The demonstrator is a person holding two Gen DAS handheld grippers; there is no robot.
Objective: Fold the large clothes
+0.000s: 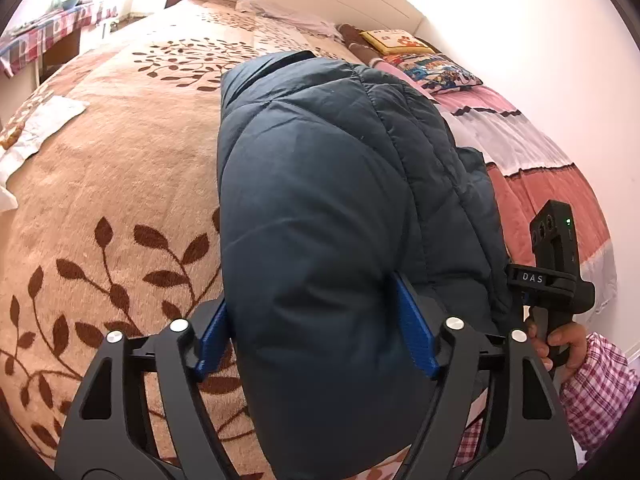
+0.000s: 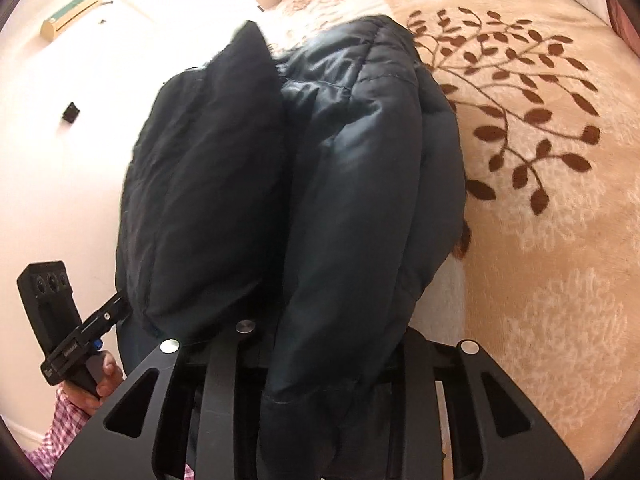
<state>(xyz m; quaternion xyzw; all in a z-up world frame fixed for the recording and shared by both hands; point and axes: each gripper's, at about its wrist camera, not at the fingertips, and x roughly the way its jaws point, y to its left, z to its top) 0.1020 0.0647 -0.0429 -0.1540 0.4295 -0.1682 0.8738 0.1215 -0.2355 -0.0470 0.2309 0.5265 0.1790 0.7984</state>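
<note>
bed [image 1: 120, 184] | leaf-print blanket [image 2: 540, 200] | on it: navy puffer jacket [image 1: 320, 200], pillows [image 1: 436, 68], white cloth [image 1: 44, 120]

right tongs [image 2: 320, 360] buried under jacket [image 2: 340, 200], jacket's lower end cut off by frame edge

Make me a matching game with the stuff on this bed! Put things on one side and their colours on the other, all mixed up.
Things:
1. puffy jacket
2. blanket
3. gripper pads
4. small cushion

Colours:
A. yellow
B. dark navy
C. bright blue
D. tan with brown leaves

Pairs: 1-B, 2-D, 3-C, 4-A
</note>
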